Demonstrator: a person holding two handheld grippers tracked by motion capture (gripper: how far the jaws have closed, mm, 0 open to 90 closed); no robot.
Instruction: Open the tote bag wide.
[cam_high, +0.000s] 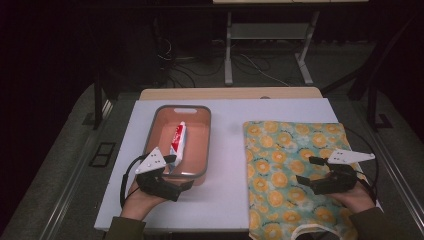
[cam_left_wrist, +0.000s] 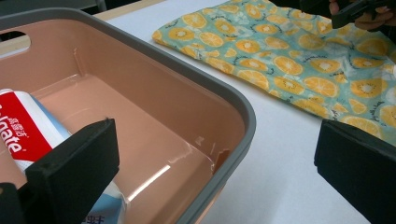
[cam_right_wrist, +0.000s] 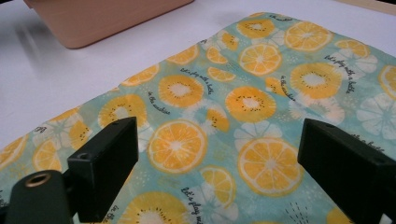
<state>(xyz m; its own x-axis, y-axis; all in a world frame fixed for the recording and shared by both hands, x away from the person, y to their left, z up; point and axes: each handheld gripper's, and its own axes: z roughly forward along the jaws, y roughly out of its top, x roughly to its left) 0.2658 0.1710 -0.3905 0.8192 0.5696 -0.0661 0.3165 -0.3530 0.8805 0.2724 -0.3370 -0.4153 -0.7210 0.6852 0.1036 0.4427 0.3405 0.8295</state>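
- Toothpaste tube (cam_high: 177, 142): laid lengthwise on the floor of the pink basin (cam_high: 200, 117), cap end toward the near wall, where it can be reached from the person's side.
- Left tongs (cam_high: 172, 172): held wide at the basin's near rim, nothing gripped, apparently lined up on the tube.
- Right tongs (cam_high: 309, 170): spread wide, empty, poised over the orange-print cloth bag (cam_high: 280, 150), which is spread flat on the white surface (cam_high: 227, 150), probably to receive the tube.

Pink tub (cam_high: 200, 120) — grey rim; teal cloth (cam_high: 295, 150) — orange slices.
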